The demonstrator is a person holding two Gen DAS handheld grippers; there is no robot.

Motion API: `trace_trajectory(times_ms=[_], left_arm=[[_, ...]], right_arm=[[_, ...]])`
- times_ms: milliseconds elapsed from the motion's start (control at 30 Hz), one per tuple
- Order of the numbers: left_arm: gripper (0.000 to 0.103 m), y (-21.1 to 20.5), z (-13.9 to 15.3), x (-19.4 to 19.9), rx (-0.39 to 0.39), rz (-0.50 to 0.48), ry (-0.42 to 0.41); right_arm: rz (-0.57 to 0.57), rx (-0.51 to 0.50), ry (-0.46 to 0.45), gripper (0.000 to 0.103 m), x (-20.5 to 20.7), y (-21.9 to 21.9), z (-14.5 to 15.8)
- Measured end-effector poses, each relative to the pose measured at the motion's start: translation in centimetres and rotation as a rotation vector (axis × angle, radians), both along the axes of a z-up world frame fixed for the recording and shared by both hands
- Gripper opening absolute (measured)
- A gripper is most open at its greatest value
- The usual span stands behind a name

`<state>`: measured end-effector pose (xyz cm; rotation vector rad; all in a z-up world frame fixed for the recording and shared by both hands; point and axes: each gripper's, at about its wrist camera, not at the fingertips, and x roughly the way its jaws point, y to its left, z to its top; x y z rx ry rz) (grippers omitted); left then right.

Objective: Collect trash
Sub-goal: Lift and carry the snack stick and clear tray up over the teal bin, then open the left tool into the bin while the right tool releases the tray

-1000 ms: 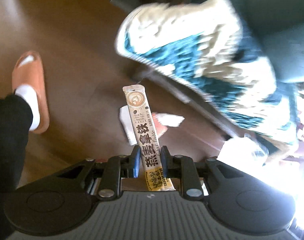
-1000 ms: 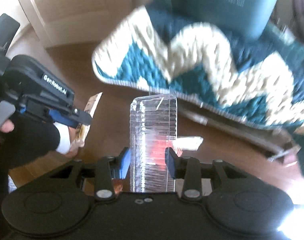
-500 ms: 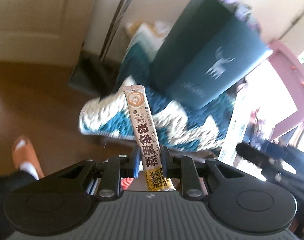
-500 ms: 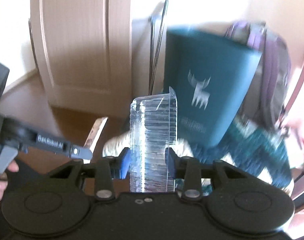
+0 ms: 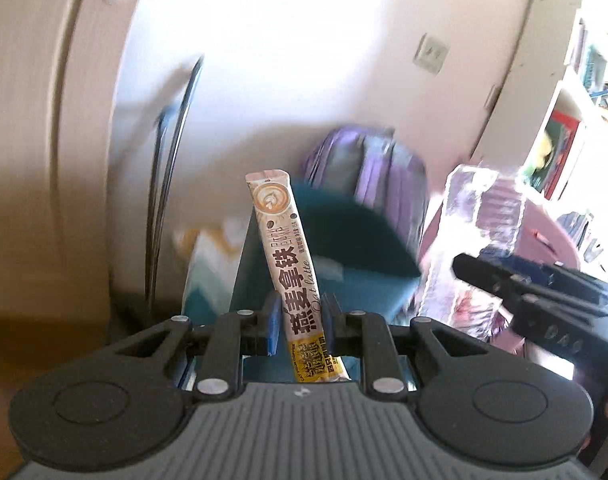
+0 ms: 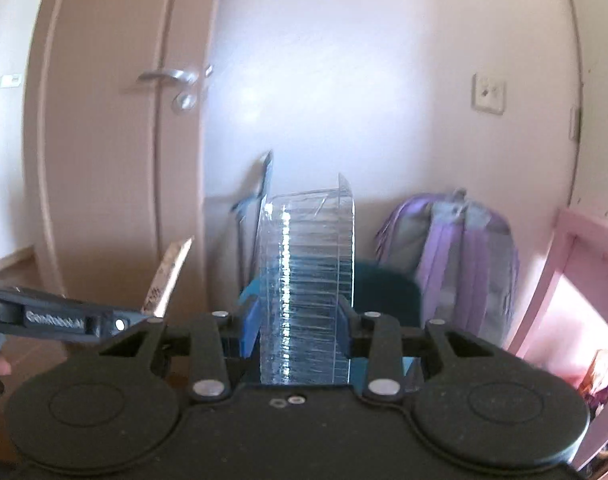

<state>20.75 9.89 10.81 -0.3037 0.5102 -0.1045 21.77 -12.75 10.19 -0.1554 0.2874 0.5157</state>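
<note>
Your left tongs [image 5: 300, 322] were clamped on a coffee sachet [image 5: 288, 256], which stood upright between the blue pads and leaned slightly toward 11 o'clock. Your right tongs [image 6: 298, 326] were closed on a clear plastic tray [image 6: 307, 280], held on edge with its ribbed wall rising straight toward 12 o'clock. In the left wrist view the tray [image 5: 475, 240] and the other tongs sat at 3 o'clock of the sachet; in the right wrist view the sachet tip [image 6: 170, 276] showed at 9 o'clock of the tray. Behind both pieces stood a teal bag [image 5: 359, 248], with a purple backpack [image 6: 459, 264] against the wall at 2 o'clock of it and a door [image 6: 104, 140] at 10 o'clock
</note>
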Motion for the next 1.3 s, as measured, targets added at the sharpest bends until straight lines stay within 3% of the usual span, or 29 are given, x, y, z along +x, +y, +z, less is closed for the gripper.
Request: trace_trajectory(times_ms=[133, 367, 700, 1000, 1167, 1300], left_arm=[[0.021, -1.4, 3.7, 3.8, 0.065, -0.005, -0.06], [0.021, -4.6, 4.9, 10.0, 0.115, -0.016, -0.063], [0.021, -7.1, 0.5, 17.0, 0.229, -0.02, 0.049], [0.021, -8.1, -3.9, 22.5, 0.242, -0.062, 0.219], [0.021, -9.4, -5.9, 23.8, 0.293, -0.096, 0.284], [0.021, -9.6, -7.2, 24.8, 0.275, -0.12, 0.352]], right_arm=[[-0.033, 0.034, -0.052, 0.036, 3.3, -0.3, 2.2], [-0.059, 0.05, -0.097, 0.036, 7.8, -0.2, 2.5], [-0.057, 0.016, -0.042, 0.036, 13.0, 0.9, -2.1], [-0.068, -0.03, 0.083, 0.037, 16.1, 1.5, -6.5], [-0.08, -0.067, 0.15, 0.037, 16.6, 1.4, -8.2], [-0.079, -0.08, 0.203, 0.037, 17.1, 1.4, -8.8]])
